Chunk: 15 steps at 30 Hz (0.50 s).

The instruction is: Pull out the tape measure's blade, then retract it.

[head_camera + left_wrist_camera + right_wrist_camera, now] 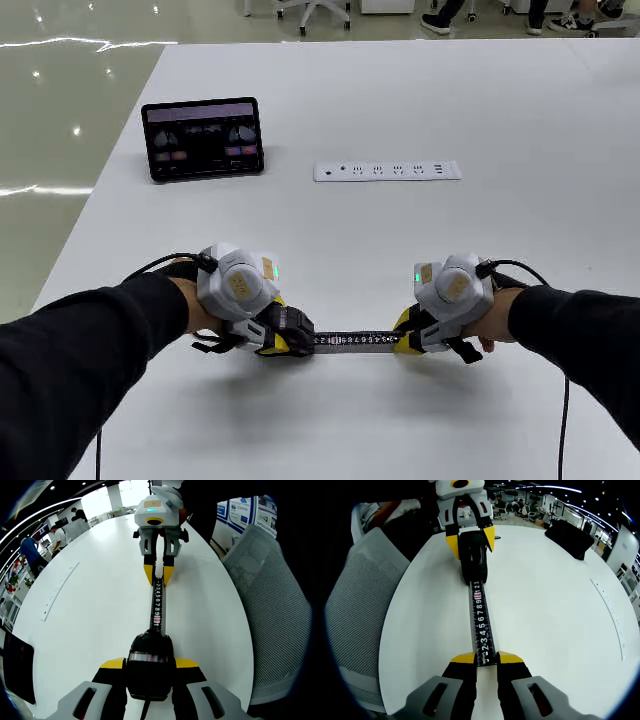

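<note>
You have a big white table (420, 110) with lots of bare room ahead of you and out to both sides. Its left edge is far off to your left. A dark tablet (203, 138) and a white power strip (387, 171) lie well past the grippers. A mesh chair (272, 605) sits just off the table's near edge.

Your 2 arms (90, 340) come in low from each side, and the 2 grippers point straight at each other.

The left gripper (283, 333) is closed around the black tape measure case (150, 667), down by the table top and close to you. The right gripper (484, 658) has its 2 jaws almost together, pinching the end of the blade (480, 615). The blade is pulled out flat between the 2 grippers, with its numbers facing up.
</note>
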Available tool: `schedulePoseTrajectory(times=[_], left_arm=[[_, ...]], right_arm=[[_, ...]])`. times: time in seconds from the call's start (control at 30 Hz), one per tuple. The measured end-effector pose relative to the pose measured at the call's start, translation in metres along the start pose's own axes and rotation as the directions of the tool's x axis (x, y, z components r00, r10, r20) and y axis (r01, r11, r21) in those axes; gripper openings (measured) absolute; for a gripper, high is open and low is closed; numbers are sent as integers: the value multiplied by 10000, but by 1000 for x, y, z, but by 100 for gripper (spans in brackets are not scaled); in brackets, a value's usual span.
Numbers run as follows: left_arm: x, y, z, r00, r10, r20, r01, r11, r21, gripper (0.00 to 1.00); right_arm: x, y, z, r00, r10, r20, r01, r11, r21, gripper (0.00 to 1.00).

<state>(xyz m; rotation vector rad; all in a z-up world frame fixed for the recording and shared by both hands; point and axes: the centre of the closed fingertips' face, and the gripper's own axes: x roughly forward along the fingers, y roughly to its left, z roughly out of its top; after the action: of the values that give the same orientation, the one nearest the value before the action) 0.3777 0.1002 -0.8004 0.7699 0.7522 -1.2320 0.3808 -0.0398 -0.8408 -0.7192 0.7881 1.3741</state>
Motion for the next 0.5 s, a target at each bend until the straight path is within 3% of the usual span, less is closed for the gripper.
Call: schedulePoseTrajectory(times=[0.5], left_arm=[[1,0,0,10000,-22,-11,22,10000,-4,31]], right_arm=[[-8,0,-11,9999,-54,-101,55,10000,66,10]])
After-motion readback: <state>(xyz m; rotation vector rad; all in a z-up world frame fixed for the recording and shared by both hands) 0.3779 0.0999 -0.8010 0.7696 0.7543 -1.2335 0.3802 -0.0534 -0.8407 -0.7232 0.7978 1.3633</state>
